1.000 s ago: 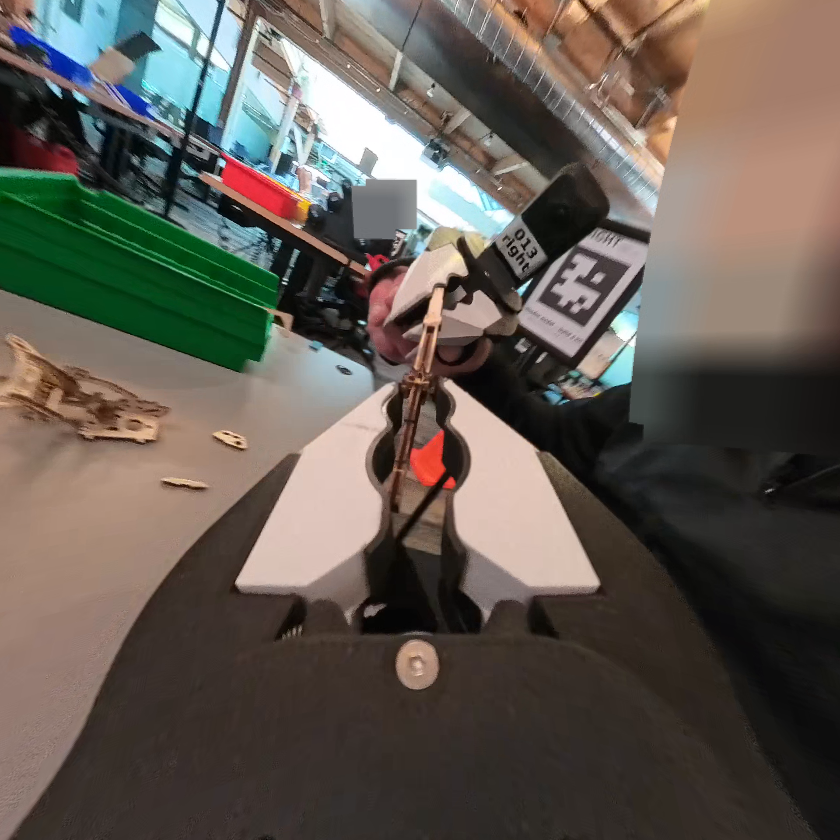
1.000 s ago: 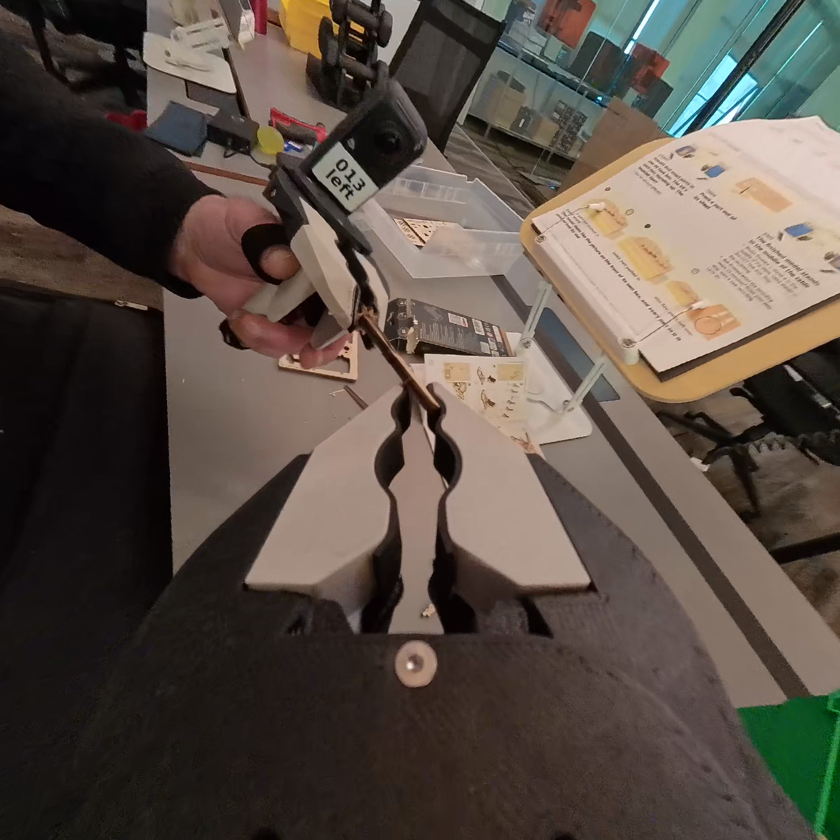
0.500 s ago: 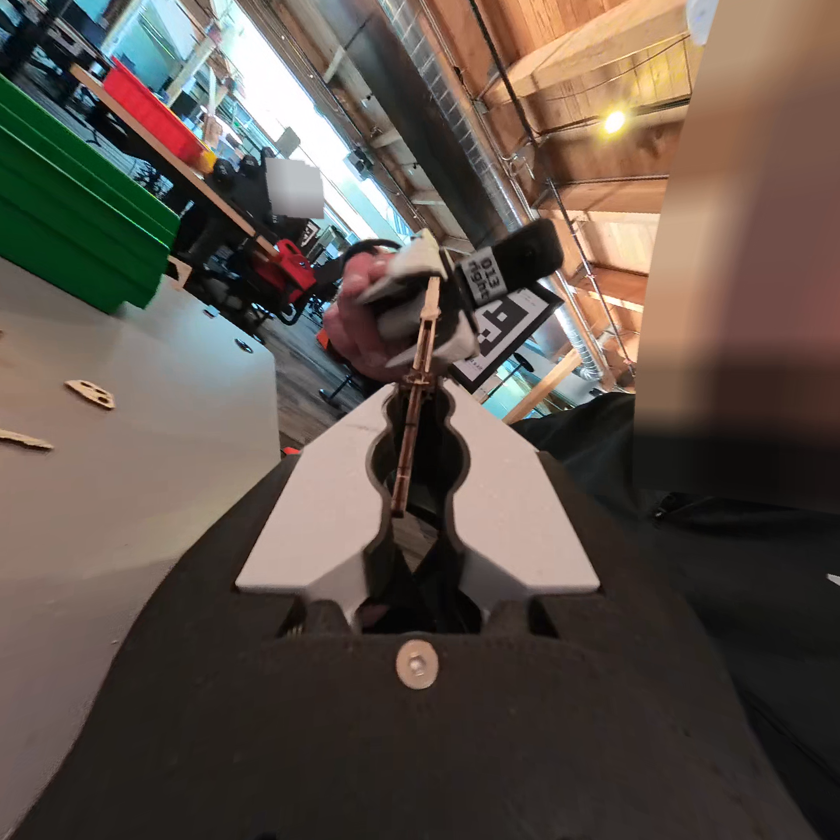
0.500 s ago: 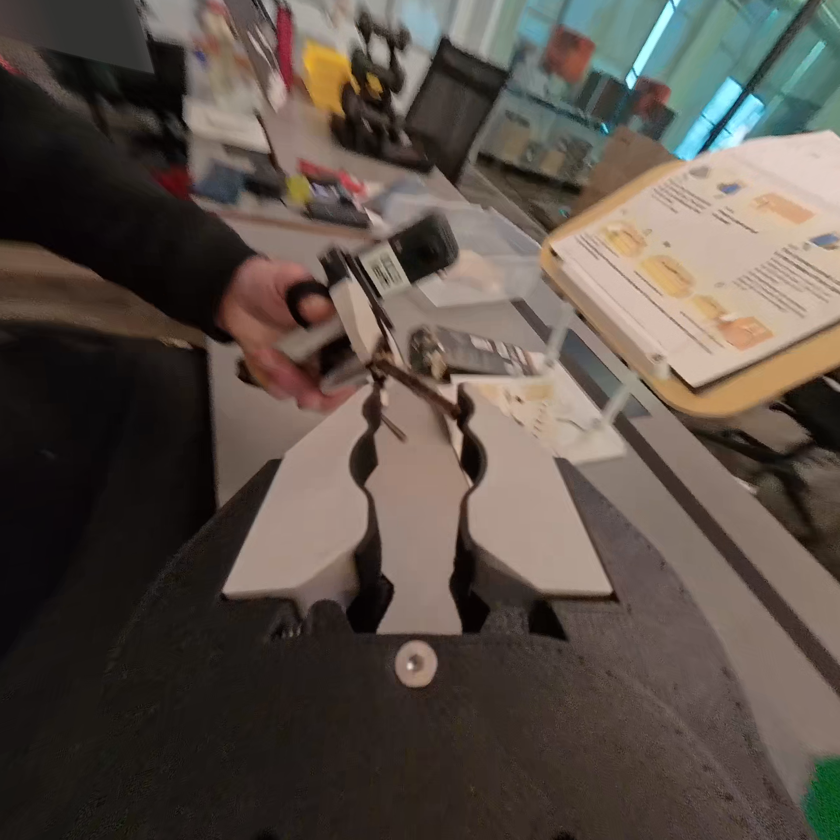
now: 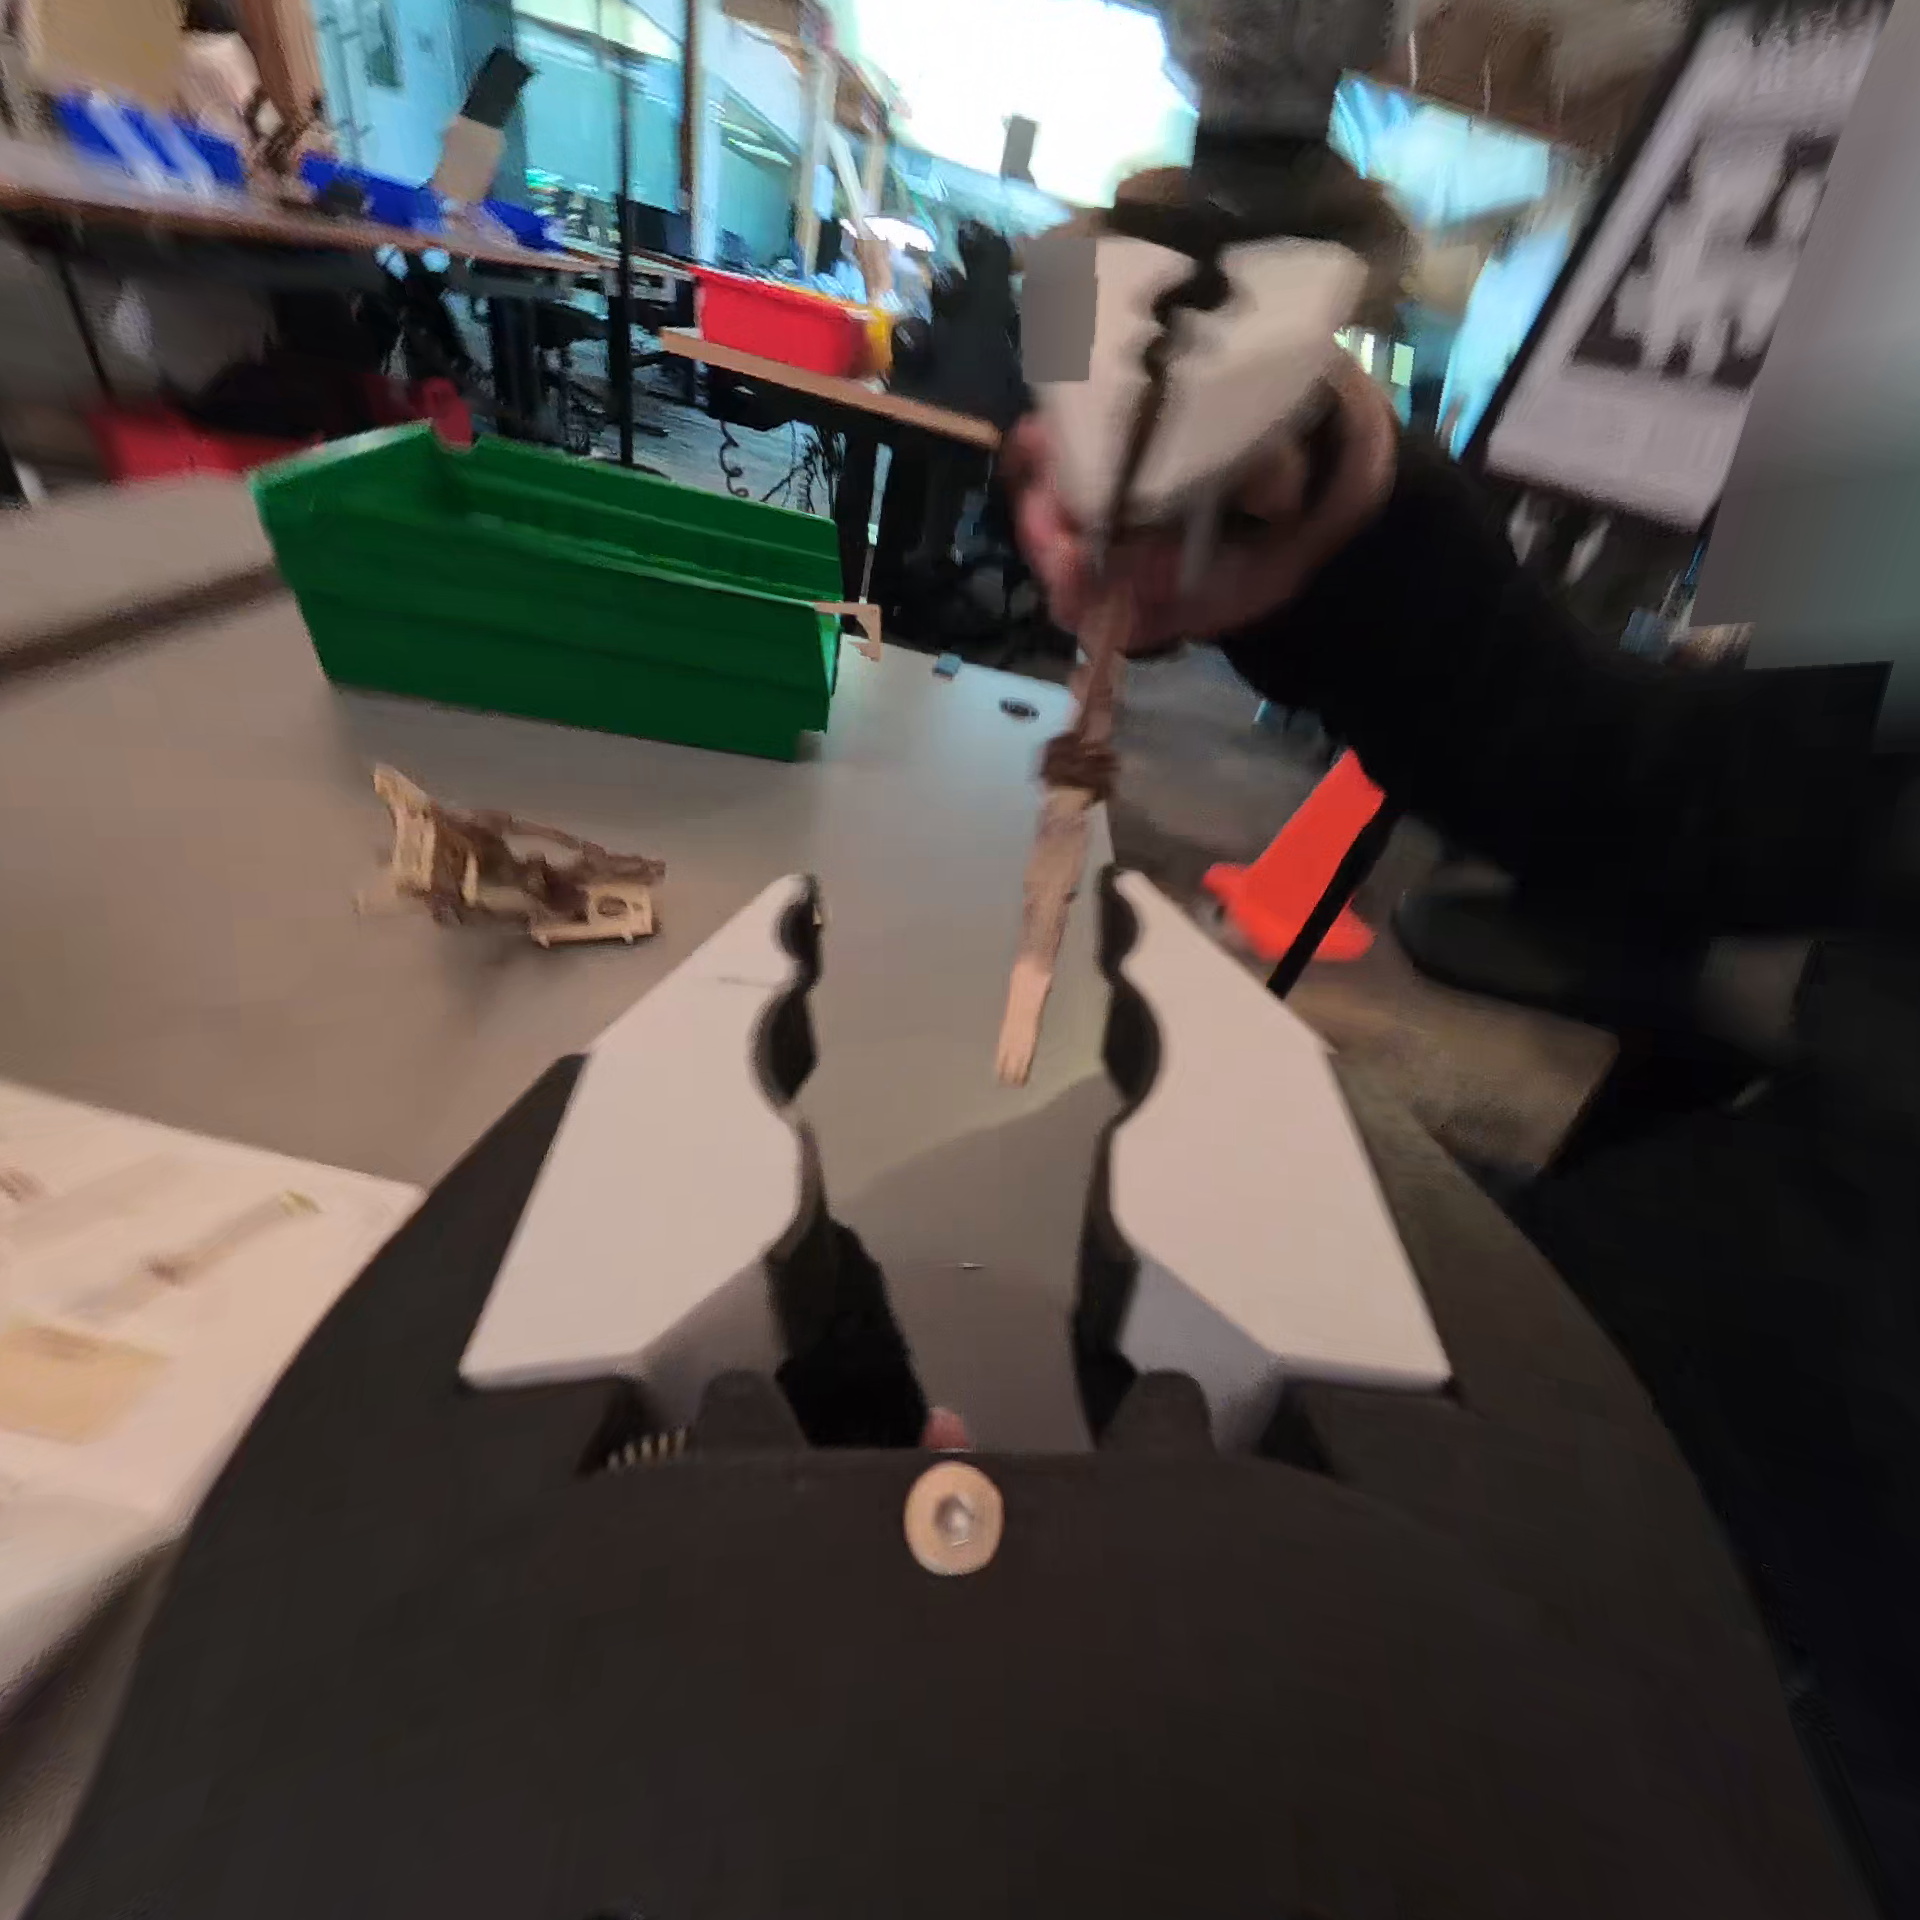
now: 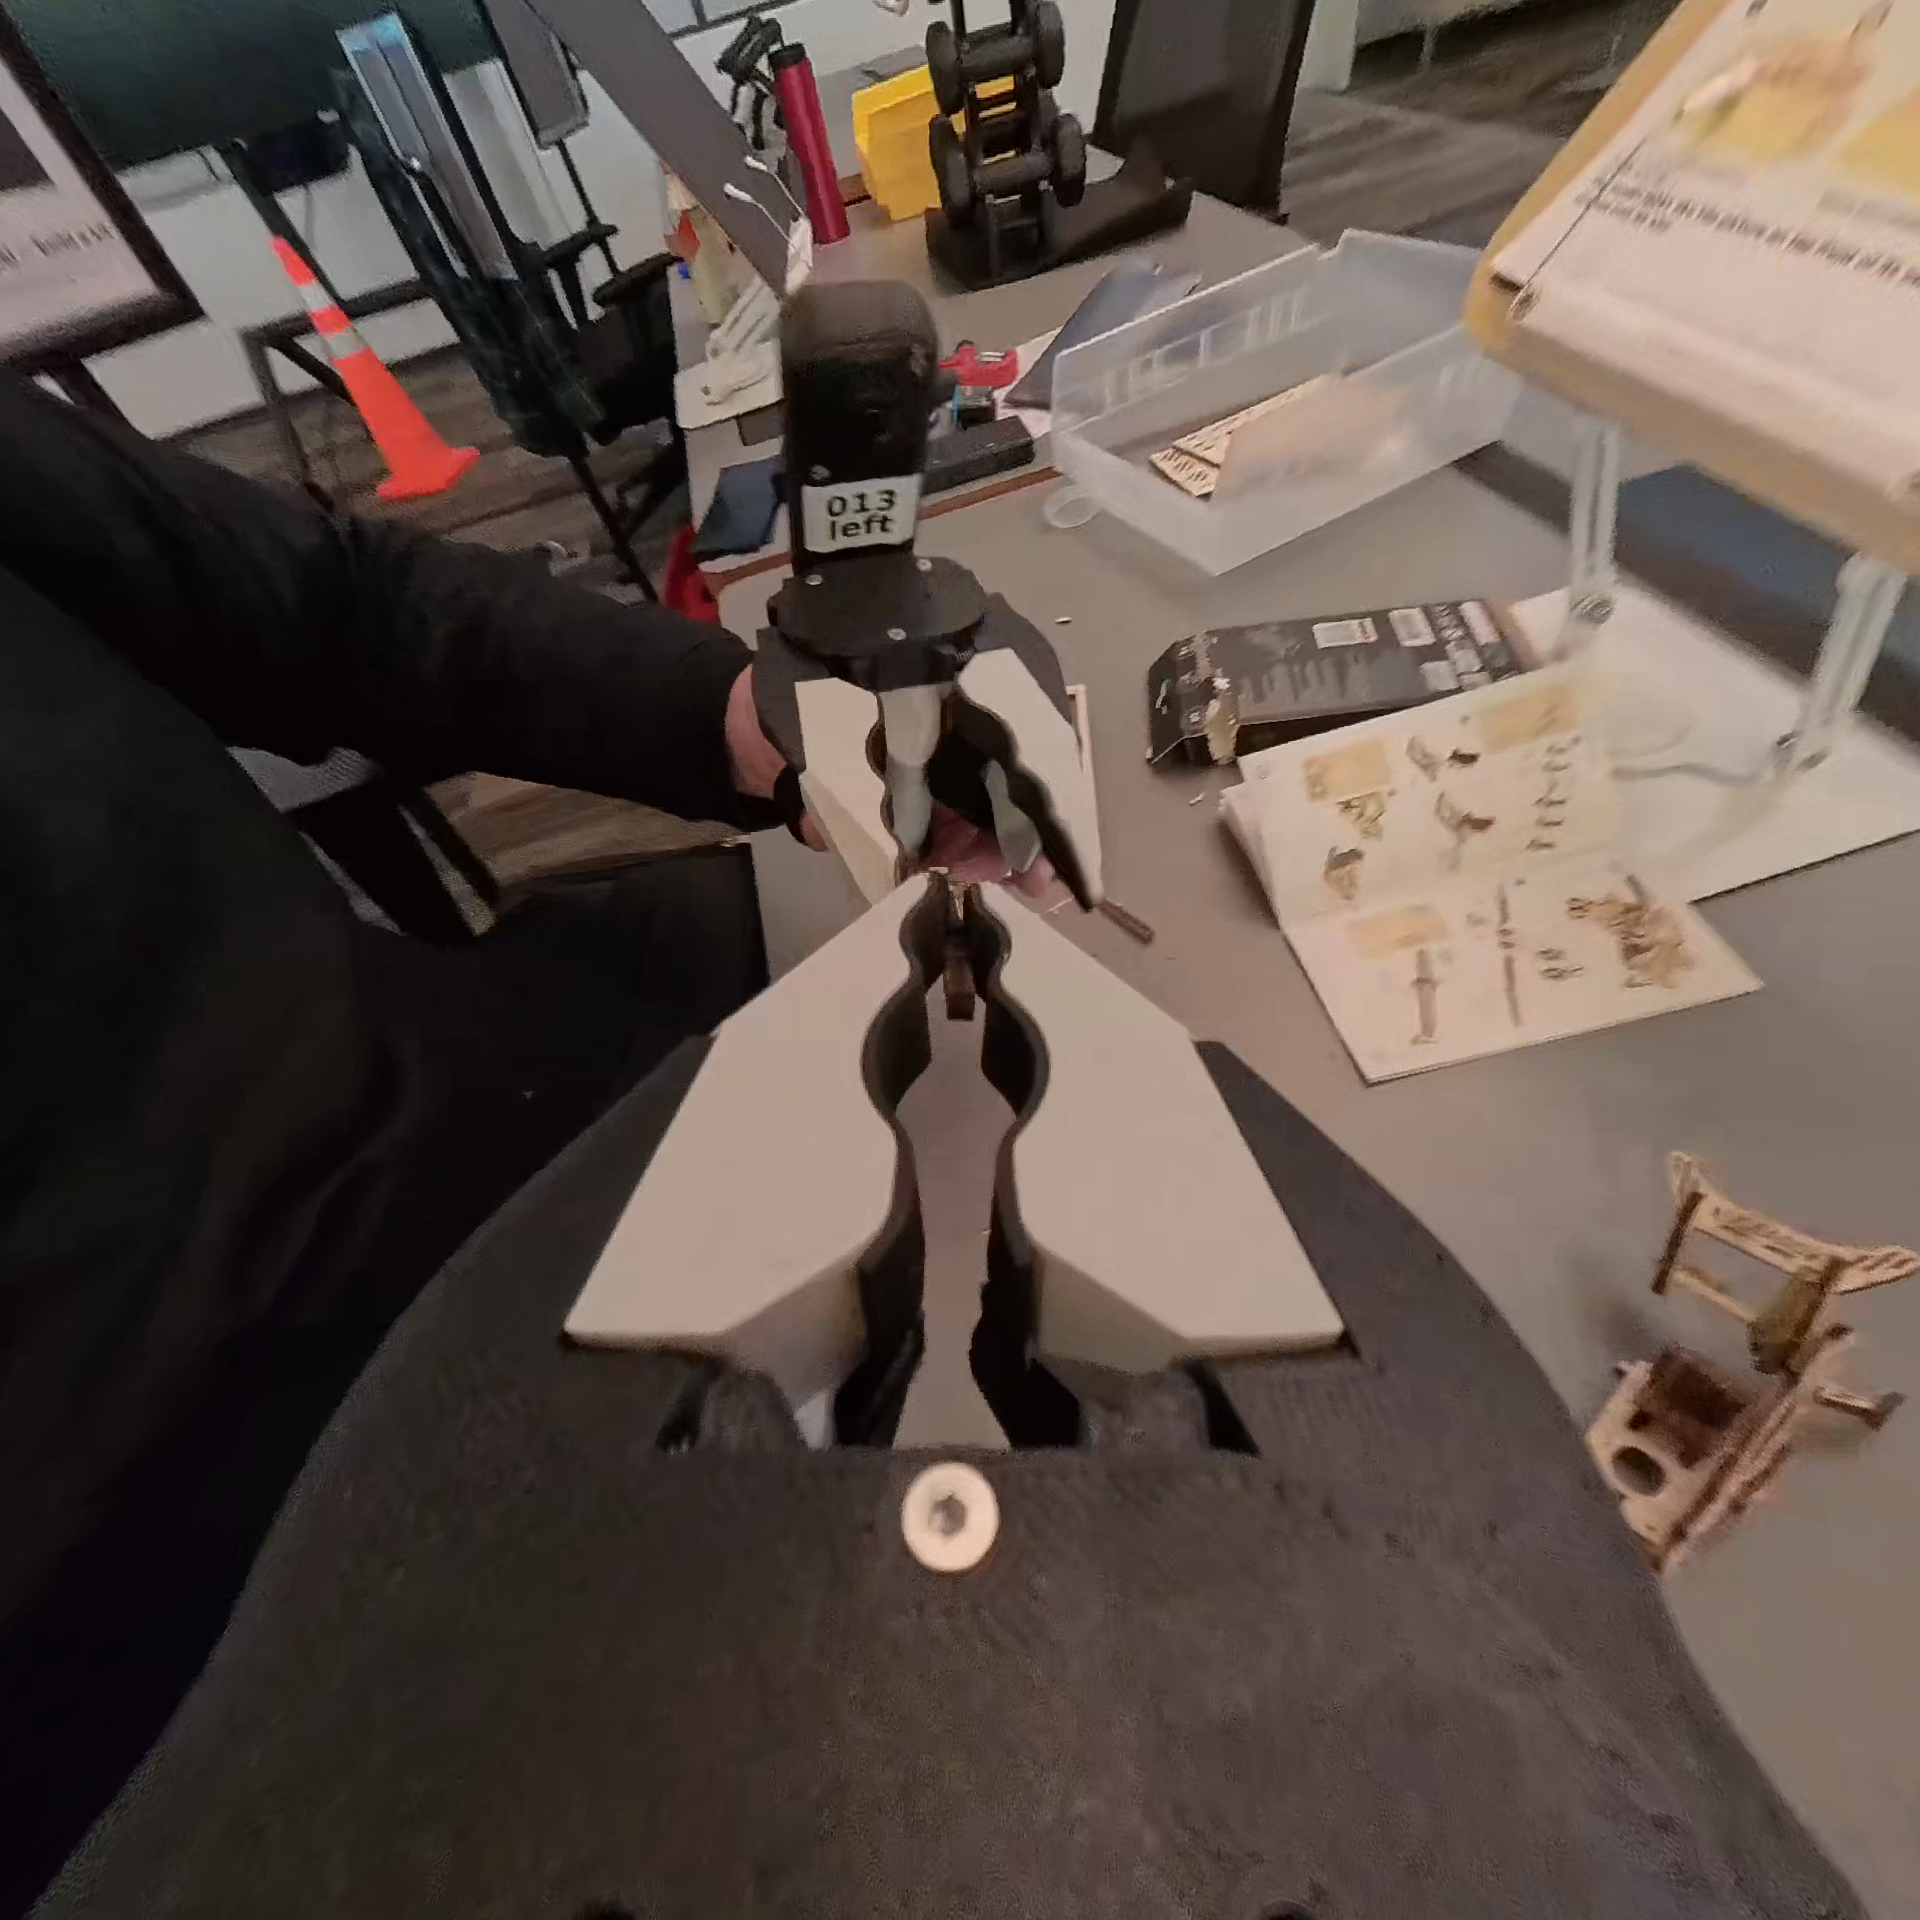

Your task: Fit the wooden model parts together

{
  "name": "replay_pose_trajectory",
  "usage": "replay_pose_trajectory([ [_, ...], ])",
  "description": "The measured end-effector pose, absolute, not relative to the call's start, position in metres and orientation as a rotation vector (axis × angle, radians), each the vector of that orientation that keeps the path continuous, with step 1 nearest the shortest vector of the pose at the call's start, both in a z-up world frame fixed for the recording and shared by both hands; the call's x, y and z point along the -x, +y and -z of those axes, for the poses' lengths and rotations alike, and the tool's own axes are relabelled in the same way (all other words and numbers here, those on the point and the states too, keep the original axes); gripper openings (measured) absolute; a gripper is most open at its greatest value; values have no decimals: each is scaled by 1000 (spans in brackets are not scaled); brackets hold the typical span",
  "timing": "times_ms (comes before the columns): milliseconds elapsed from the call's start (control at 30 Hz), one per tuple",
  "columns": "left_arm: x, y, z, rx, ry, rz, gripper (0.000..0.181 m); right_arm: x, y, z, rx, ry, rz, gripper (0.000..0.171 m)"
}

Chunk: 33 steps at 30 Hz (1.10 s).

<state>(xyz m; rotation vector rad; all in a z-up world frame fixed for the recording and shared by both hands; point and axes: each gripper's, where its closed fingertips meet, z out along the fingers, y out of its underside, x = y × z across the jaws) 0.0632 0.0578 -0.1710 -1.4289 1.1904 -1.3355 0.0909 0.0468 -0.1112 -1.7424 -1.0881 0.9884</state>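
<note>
**Released by left since a second ago**

Left gripper (image 5: 956, 904): now spread, empty. Right gripper (image 6: 951, 920): clenched on thin pale wooden strip part (image 5: 1049, 914), held above grey table (image 5: 208, 831). Half-built wooden model frame (image 6: 1756, 1361): on table, well apart.

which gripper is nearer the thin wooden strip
Right. The right gripper is clamped on the wooden strip; the left gripper is open, its fingers either side without gripping.

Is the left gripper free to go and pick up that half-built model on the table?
Probably yes. The left gripper is open and empty, the wooden strip hangs from the right gripper, and nothing stands on the table between it and the model.
</note>
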Motion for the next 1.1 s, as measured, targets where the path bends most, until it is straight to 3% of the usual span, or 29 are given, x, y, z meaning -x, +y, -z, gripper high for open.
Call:
replay_pose_trajectory([
  [100,-67,48,164,1367,1262,1287,10,-90,55,112,1781,-1058,-1063,0],
  [133,-67,48,163,1372,1250,1303,8,-90,57,110,1775,-1046,-1093,0],
  [233,-67,49,153,1394,1156,1408,8,-90,69,101,1744,-963,-1112,1],
  [400,-62,53,129,1370,942,1702,7,-90,71,88,1681,-876,-1170,26],
  [567,-69,48,125,1349,886,1813,7,-77,66,87,1645,-891,-1171,19],
  [700,-72,46,122,1334,867,1857,7,-70,67,92,1652,-905,-1153,5],
  [867,-77,44,128,1348,873,1857,7,-69,69,95,1644,-903,-1139,3],
  [933,-82,48,145,1417,959,1746,14,-71,70,108,1674,-970,-1020,2],
  [1033,-79,66,182,1526,1144,1457,54,-76,76,138,1739,-1085,-783,1],
  [1100,-74,77,185,1505,1200,1298,53,-79,79,161,1786,-1137,-709,2],
])
